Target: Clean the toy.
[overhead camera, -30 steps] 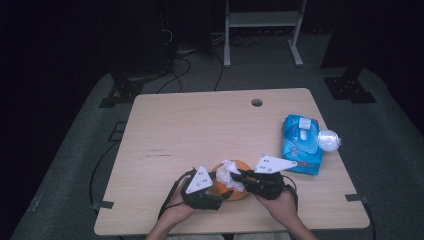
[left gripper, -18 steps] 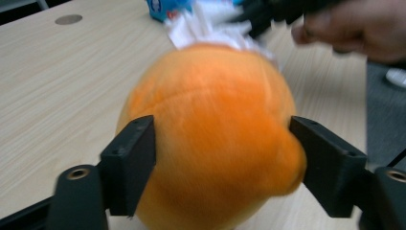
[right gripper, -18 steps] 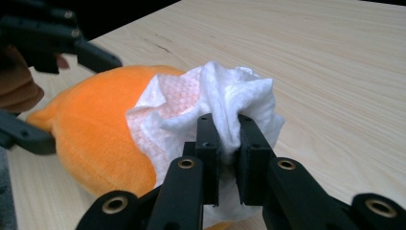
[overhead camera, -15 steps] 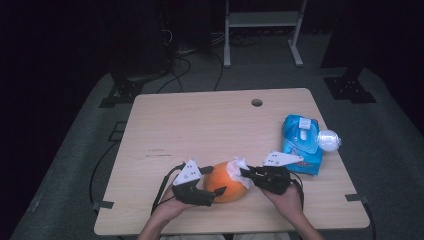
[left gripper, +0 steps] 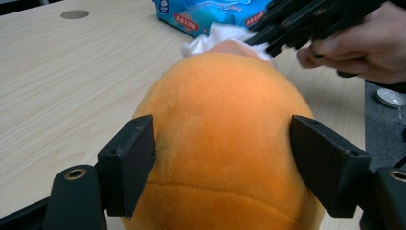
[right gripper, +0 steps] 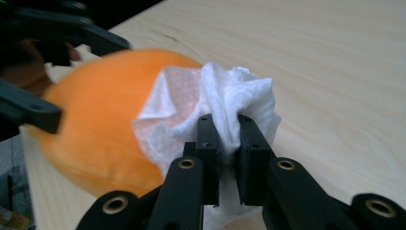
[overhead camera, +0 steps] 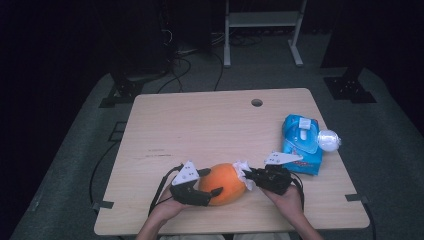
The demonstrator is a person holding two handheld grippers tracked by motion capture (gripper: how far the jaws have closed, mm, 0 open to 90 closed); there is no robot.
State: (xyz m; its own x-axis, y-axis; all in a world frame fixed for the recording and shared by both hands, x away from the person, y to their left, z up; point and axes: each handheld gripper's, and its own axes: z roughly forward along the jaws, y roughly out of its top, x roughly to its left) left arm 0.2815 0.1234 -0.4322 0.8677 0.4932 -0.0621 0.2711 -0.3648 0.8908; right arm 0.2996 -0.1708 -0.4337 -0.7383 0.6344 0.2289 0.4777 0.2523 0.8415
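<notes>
Round orange plush ball (overhead camera: 226, 183), velvety nap, sits at the near edge of the pale wooden table (overhead camera: 210, 125), roughly centred between the person's two hands. A faint seam runs across its lower front in the left gripper view.

Left gripper (left gripper: 222, 165): jaws spread wide, one black pad (left gripper: 131, 160) on each flank of the ball, pressed to the plush. Holding it steady, by the look of it. In the high view the same gripper (overhead camera: 209, 192) lies at the ball's left side, grey three-cornered plate on top, cable trailing off toward the table edge.

Right gripper (right gripper: 225, 136): jaws pinched tight on a crumpled white wet wipe (right gripper: 210, 108). The wipe is bunched up between the pads and spreads out against the ball's surface, touching it. From above, the wipe (overhead camera: 244, 172) shows as a white tuft at the ball's right end, with the right gripper (overhead camera: 255, 179) directly behind it.

Farther right, well apart from the ball: a blue soft pack of wipes (overhead camera: 301, 142) lying flat near the table's right edge. A small whitish round object (overhead camera: 328, 140) rests against the pack's far side; too blurred to identify.

Round cable hole (overhead camera: 257, 102) in the tabletop near the far edge. Dark room around.
</notes>
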